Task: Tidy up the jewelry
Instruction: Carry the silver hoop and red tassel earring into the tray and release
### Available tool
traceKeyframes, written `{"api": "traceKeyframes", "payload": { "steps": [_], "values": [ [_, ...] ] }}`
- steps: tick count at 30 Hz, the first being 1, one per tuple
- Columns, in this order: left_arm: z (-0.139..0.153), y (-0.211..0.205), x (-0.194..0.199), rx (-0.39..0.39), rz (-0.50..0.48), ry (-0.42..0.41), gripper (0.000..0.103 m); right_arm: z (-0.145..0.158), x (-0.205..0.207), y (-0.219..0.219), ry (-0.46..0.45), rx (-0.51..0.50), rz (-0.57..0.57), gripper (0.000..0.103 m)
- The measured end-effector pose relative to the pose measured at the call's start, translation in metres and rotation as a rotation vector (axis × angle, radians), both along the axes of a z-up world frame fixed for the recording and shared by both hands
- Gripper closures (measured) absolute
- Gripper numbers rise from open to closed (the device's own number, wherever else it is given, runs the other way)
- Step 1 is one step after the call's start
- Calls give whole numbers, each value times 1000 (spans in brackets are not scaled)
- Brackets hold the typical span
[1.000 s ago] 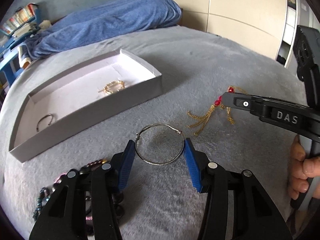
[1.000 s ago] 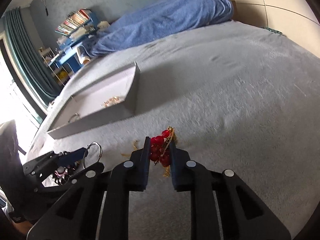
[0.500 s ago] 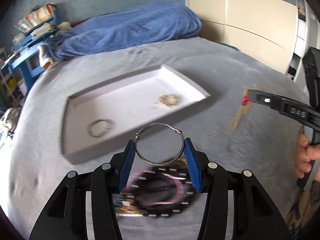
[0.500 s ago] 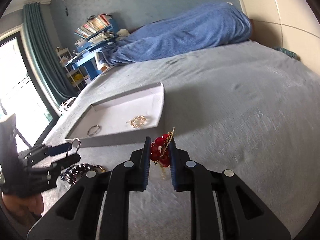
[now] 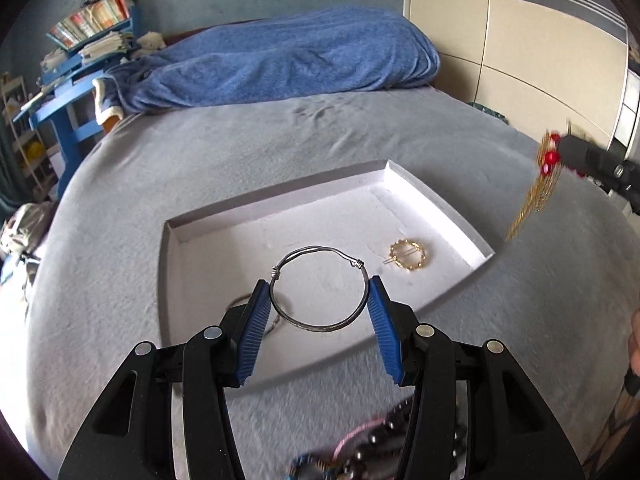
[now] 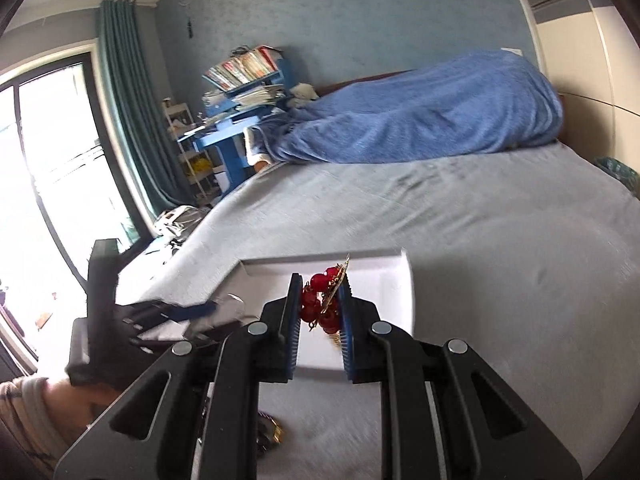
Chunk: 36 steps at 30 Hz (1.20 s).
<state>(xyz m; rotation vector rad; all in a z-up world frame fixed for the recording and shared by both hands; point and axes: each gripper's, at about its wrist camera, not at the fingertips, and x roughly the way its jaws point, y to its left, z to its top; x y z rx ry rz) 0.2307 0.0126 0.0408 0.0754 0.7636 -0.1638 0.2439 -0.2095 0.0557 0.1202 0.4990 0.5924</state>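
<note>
Grey bedcover (image 5: 280, 152) carries a white tray (image 5: 440, 216); above it the left gripper (image 5: 320, 308) clamps a silver wire bangle (image 5: 320, 286), while the right gripper (image 6: 320, 312) pinches a red-beaded gold tassel piece (image 6: 322, 300). A gold ring brooch (image 5: 408, 254) lies inside.

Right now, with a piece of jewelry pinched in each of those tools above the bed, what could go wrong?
1. The silver wire bangle is held only at its two edges by the left gripper; it could twist out and miss the white tray.
2. The gold chains on the red bead ornament in the right gripper dangle loose and might snag the tray's rim or the gold ring piece.
</note>
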Motion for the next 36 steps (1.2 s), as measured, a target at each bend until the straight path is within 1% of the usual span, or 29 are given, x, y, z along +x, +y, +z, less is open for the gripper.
{"api": "traceKeyframes", "payload": {
  "steps": [3,6,10,14,15,19,22,30,34,36],
  "values": [
    [-11,-2,13,6,-3,25,52,-1,9,16,4,-11,23,86],
    [-27,-3,25,14,2,60,52,-10,20,32,24,-29,40,86],
    [-42,-1,33,1,4,100,52,-30,33,50,64,-71,61,86],
    [-51,-1,38,-8,-1,131,52,-51,43,56,116,-111,67,86],
    [-52,0,38,-26,-3,134,52,-57,46,58,131,-123,66,86],
    [-52,1,37,-37,-9,137,51,-80,57,64,182,-168,63,86],
    [-51,4,36,-50,0,139,51,-89,59,64,210,-191,67,86],
    [-48,6,27,-55,18,119,47,-96,61,60,226,-211,50,85],
    [-43,8,19,-48,24,97,40,-96,60,55,222,-205,32,85],
    [-40,10,13,-53,31,87,38,-95,59,50,222,-195,18,84]
  ]
}}
